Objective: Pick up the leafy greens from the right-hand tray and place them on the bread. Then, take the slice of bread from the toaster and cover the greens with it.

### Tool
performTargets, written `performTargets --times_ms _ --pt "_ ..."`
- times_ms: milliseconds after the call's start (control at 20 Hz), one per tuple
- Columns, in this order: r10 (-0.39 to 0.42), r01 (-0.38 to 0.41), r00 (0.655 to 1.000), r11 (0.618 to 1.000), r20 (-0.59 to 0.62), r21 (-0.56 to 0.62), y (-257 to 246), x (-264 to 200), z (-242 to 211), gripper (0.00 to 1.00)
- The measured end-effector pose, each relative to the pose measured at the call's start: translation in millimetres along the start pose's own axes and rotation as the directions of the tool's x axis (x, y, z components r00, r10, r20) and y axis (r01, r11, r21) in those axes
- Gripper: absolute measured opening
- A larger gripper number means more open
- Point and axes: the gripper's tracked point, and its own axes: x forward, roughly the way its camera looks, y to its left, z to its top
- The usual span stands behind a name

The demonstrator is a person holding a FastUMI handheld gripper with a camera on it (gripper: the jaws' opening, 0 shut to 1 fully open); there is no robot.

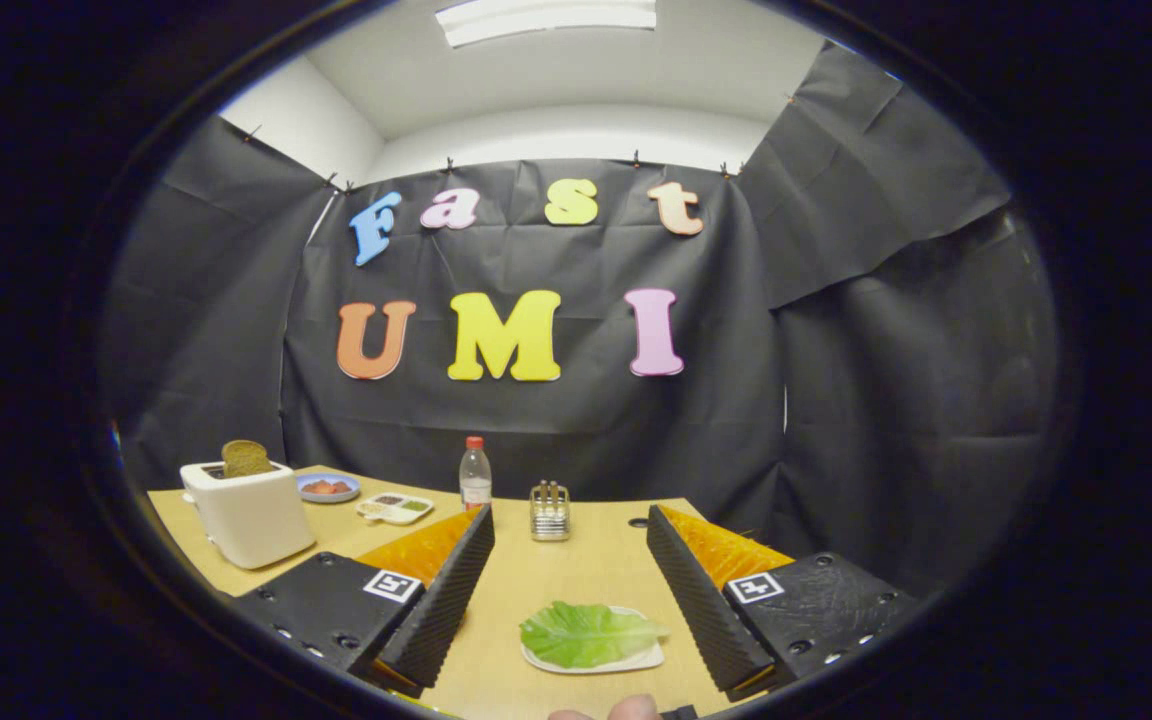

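lying crosswise between spread fingers: leafy greens.

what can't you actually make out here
- Whether bread lies under the leafy greens on the white tray between the open gripper fingers: the leaf covers it.
- Lower part of the bread slice: hidden inside the toaster.
- Contents of the far sectioned dish: too small.

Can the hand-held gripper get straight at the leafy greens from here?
Probably yes: the hand-held gripper is open, and the leafy greens lie on a white tray between its fingers with nothing in the way.
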Motion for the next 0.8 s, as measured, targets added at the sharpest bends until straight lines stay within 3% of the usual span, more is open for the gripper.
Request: performTargets --times_ms 350,600,800 --pt "-0.025 0.039 0.980 0.997 -0.199 0.068 -40.6 26.5 -54.9 0.95" --pt "0.015 0.046 0.924 0.987 -0.382 0.152 -48.8 43.3 -111.3 0.96" --pt "0.048 0.111 0.868 0.951 -0.494 0.288 -57.5 52.3 -141.6 0.96"
